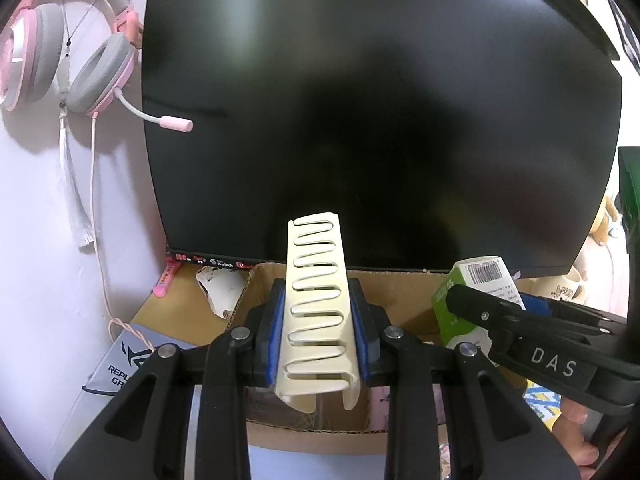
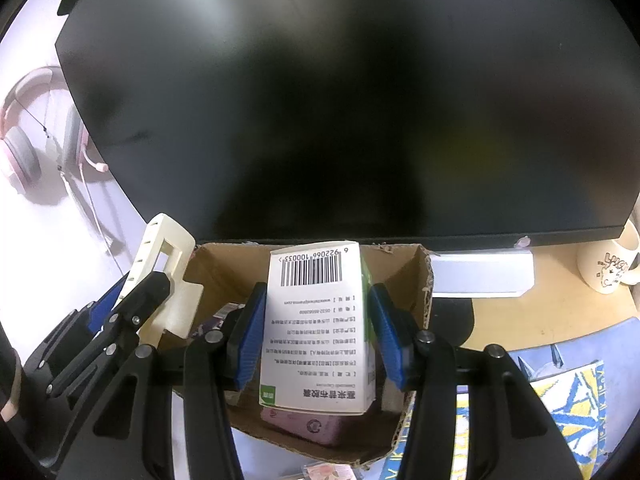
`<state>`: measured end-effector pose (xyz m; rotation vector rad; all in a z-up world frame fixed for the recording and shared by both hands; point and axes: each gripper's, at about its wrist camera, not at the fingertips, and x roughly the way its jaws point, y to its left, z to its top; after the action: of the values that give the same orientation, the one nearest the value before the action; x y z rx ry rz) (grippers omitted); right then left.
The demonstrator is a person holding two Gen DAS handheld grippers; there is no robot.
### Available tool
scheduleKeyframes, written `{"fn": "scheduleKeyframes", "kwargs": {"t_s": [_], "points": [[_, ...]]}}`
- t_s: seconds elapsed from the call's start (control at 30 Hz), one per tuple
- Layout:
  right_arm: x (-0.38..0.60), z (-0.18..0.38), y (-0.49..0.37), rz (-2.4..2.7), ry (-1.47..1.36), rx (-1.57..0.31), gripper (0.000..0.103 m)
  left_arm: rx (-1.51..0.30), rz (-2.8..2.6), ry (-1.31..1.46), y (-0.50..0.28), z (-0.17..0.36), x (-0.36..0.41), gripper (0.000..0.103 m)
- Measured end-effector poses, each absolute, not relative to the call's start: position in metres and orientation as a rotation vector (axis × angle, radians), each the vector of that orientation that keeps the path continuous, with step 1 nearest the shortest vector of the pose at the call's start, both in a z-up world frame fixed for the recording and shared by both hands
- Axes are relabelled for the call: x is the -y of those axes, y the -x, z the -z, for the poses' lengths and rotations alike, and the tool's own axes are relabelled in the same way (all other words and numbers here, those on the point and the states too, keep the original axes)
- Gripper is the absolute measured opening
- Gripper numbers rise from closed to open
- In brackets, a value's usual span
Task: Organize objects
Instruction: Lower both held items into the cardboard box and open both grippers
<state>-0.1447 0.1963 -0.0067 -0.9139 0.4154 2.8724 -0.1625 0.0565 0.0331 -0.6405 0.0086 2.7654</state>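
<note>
Fingers: the left gripper (image 1: 318, 320) has its blue pads (image 1: 276, 320) pressed narrow on both long edges of a cream plastic slotted clip (image 1: 316, 304); the right gripper (image 2: 318, 330) has its blue pads (image 2: 252, 340) set against the 2 sides of a white-and-green medicine carton (image 2: 316, 320), barcode end pointing away from the camera.

Location: both items sit above the open cardboard box (image 2: 416, 280), which stands on the desk just in front of the dark monitor (image 1: 360, 100). A pink case (image 2: 316, 426) lies in the box under the carton.

Handling, judged: the clip looks light and stiff, but its slotted ribs may flex or snap if squeezed harder; the grip on the solid side rails looks right. The carton looks light and thin-walled, and would dent under pressure; hold across its narrow sides, mid-length, as now.

Pose: both grippers point forward and tilt down toward the box, side by side, left gripper close beside the right.
</note>
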Motion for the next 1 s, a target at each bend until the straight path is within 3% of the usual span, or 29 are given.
{"fn": "scheduleKeyframes", "kwargs": {"t_s": [0.57, 0.87, 1.0], "points": [[-0.211, 0.013, 0.151, -2.846, 0.961, -0.484, 0.055, -0.131, -2.809, 0.772, 0.181, -0.008, -0.076, 0.027], [-0.207, 0.028, 0.164, -2.809, 1.066, -0.419, 0.055, -0.358, -2.945, 0.785, 0.175, -0.005, -0.091, 0.029], [-0.205, 0.027, 0.162, -2.816, 1.078, -0.401, 0.056, -0.332, -2.927, 0.781, 0.169, -0.011, -0.089, 0.031]]}}
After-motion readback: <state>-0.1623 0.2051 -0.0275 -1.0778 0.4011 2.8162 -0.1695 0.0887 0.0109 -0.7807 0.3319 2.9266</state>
